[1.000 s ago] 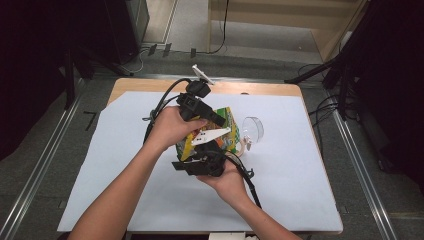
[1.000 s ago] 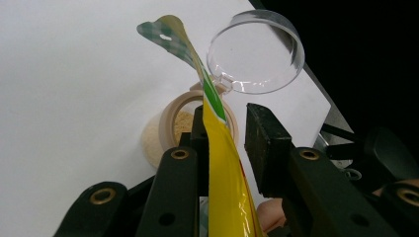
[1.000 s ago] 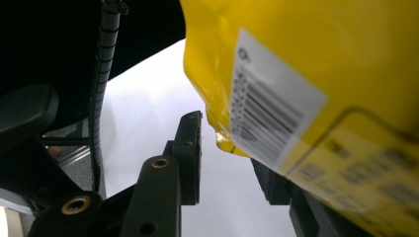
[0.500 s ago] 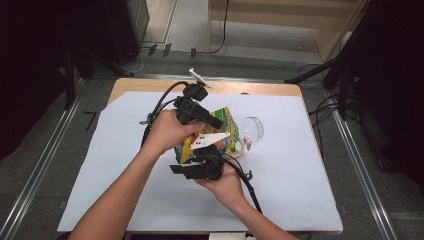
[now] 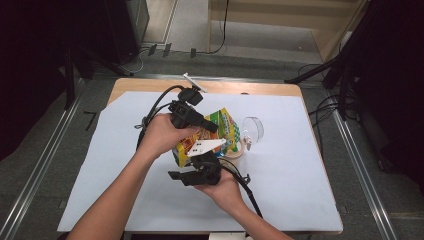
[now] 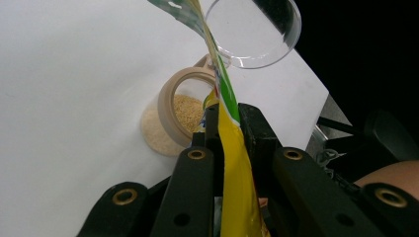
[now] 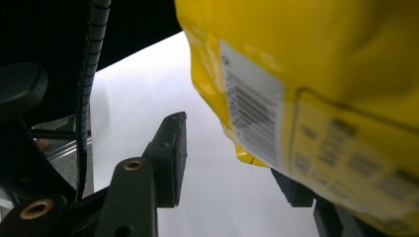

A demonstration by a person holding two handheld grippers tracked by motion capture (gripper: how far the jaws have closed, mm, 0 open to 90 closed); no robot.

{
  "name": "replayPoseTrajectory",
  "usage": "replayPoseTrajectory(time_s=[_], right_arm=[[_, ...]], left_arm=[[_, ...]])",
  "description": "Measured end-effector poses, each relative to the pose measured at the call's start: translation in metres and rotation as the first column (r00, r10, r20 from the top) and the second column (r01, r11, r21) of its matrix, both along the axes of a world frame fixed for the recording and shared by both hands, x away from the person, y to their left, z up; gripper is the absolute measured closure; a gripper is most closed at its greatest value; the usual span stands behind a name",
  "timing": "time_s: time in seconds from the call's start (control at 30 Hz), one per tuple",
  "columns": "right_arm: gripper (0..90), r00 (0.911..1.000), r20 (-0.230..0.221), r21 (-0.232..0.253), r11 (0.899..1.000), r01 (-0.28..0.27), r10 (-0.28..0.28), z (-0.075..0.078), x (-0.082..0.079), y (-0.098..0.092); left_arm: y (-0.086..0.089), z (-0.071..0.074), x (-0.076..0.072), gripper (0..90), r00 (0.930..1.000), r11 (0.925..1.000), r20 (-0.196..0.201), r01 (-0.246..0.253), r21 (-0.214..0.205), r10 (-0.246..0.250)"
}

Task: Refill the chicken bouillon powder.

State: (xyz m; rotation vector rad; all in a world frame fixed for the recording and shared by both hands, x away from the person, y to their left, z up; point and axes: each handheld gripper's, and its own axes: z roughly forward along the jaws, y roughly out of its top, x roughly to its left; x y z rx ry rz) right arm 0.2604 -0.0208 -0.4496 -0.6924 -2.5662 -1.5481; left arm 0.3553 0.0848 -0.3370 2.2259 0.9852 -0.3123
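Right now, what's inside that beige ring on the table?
The beige ring holds pale yellow grains. The yellow packet, gripped by the left tool, covers its right side.

Wooden table under a white sheet

The table (image 5: 150,84) has a light wooden top, and a white sheet (image 5: 300,170) covers almost all of it; only the far edge shows bare. On the sheet lie a roll of tape (image 6: 170,111) and, just beside it, a clear round dish (image 5: 254,129) that leans tilted.
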Motion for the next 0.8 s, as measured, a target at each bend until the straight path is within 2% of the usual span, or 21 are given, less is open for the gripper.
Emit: replayPoseTrajectory(time_s=[0.17,0.37,0.5,0.57,0.63,0.67,0.7,0.73,0.8], right_arm=[[51.6,0.9999,0.01,-0.005,1.0,-0.011,0.011,-0.003,-0.002,0.001],[50.9,0.9999,-0.003,-0.02,1.0,-0.012,0.012,-0.008,-0.003,0.002],[49.7,0.9998,0.018,-0.042,0.999,-0.008,0.008,-0.011,-0.003,0.001],[49.1,0.9999,0.01,-0.049,0.999,-0.005,0.005,-0.012,-0.003,0.001],[48.9,0.9991,0.041,-0.05,0.999,-0.006,0.008,-0.012,-0.002,0.0],[48.9,0.9998,0.018,-0.055,0.998,-0.006,0.007,-0.012,-0.004,-0.001],[48.9,0.9993,0.036,-0.054,0.999,-0.005,0.007,-0.012,-0.003,-0.001],[48.9,0.9998,0.021,-0.06,0.998,-0.004,0.005,-0.013,-0.004,-0.001],[48.4,0.9992,0.039,-0.065,0.998,-0.008,0.011,-0.015,-0.004,-0.001]], left_arm=[[0.003,-0.001,-0.004,88.9,0.9998,0.9999,0.011,0.015,0.007,-0.015],[0.013,-0.006,-0.005,89.1,0.9998,0.9995,-0.001,0.021,-0.022,-0.021],[0.018,-0.008,-0.005,89.4,0.9996,0.9992,-0.006,0.029,-0.028,-0.029],[0.019,-0.008,-0.006,89.7,0.9994,0.9989,-0.001,0.034,-0.032,-0.034],[0.021,-0.007,-0.008,89.7,0.9995,0.9986,0.003,0.033,-0.042,-0.033],[0.021,-0.008,-0.008,89.8,0.9994,0.9985,0.005,0.035,-0.043,-0.034],[0.022,-0.008,-0.009,89.8,0.9994,0.9983,0.006,0.033,-0.047,-0.033],[0.023,-0.008,-0.01,89.8,0.9994,0.9982,0.005,0.035,-0.048,-0.035],[0.026,-0.01,-0.011,89.8,0.9993,0.9983,0.005,0.037,-0.046,-0.037]])
